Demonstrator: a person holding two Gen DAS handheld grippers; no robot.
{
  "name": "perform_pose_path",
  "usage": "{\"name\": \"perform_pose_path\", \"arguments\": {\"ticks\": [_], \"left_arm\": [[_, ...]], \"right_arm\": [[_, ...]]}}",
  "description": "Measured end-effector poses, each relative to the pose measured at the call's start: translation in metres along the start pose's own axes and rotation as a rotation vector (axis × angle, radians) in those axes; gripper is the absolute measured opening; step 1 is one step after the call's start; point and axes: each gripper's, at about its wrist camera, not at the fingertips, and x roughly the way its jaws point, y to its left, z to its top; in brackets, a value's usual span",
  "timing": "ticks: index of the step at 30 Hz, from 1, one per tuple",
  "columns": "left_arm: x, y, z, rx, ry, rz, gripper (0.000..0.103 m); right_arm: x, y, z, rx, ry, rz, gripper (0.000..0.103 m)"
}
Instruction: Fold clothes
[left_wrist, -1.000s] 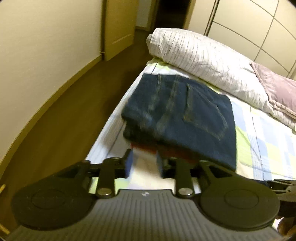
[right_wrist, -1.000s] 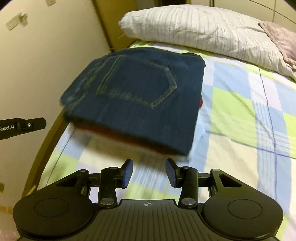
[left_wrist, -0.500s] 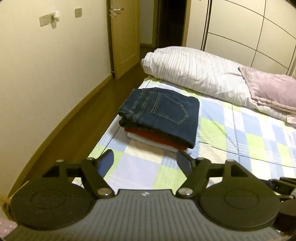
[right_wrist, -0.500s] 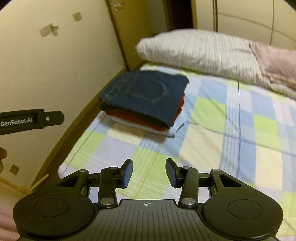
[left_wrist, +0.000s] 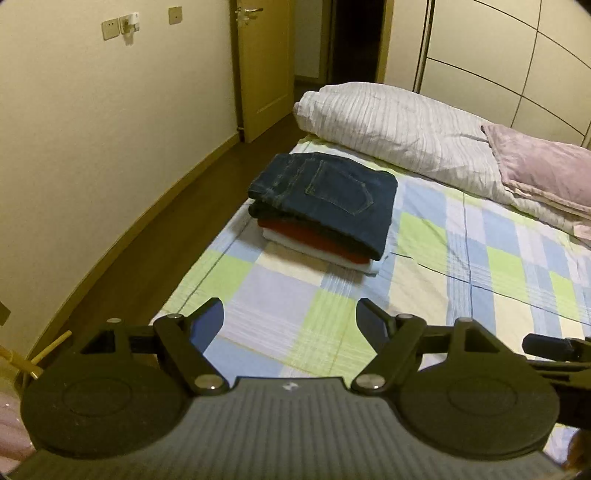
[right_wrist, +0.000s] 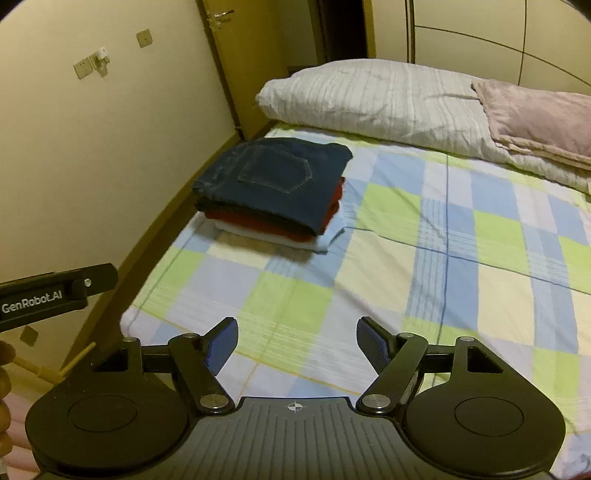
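A stack of folded clothes lies on the checked bed sheet near the bed's left edge. Folded dark blue jeans are on top, over a red garment and a white one. The stack shows in the right wrist view too, jeans on top. My left gripper is open and empty, held back from the stack above the sheet. My right gripper is open and empty, also well short of the stack. Part of the left gripper's body shows at the right wrist view's left edge.
A striped white pillow and a pink folded blanket lie at the head of the bed. A cream wall and brown wooden floor run along the bed's left side. A door stands beyond.
Both grippers have pulled back and up from the stack, which now looks smaller. The left gripper opened first, then the right one opened wide.
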Motion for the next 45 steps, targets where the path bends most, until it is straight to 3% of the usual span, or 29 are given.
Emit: {"name": "perform_pose_path", "arguments": {"ticks": [11, 23, 40, 45], "left_arm": [[0.015, 0.006, 0.005, 0.046, 0.047, -0.003, 0.076], [0.064, 0.025, 0.037, 0.12, 0.121, -0.055, 0.076], [0.135, 0.044, 0.06, 0.168, 0.213, -0.108, 0.076], [0.143, 0.049, 0.068, 0.161, 0.248, -0.161, 0.076]], "right_arm": [[0.017, -0.007, 0.006, 0.117, 0.022, 0.028, 0.074], [0.062, 0.03, 0.028, 0.095, 0.08, -0.05, 0.074], [0.127, 0.045, 0.051, 0.129, 0.173, -0.122, 0.074], [0.137, 0.049, 0.059, 0.143, 0.185, -0.136, 0.074]]}}
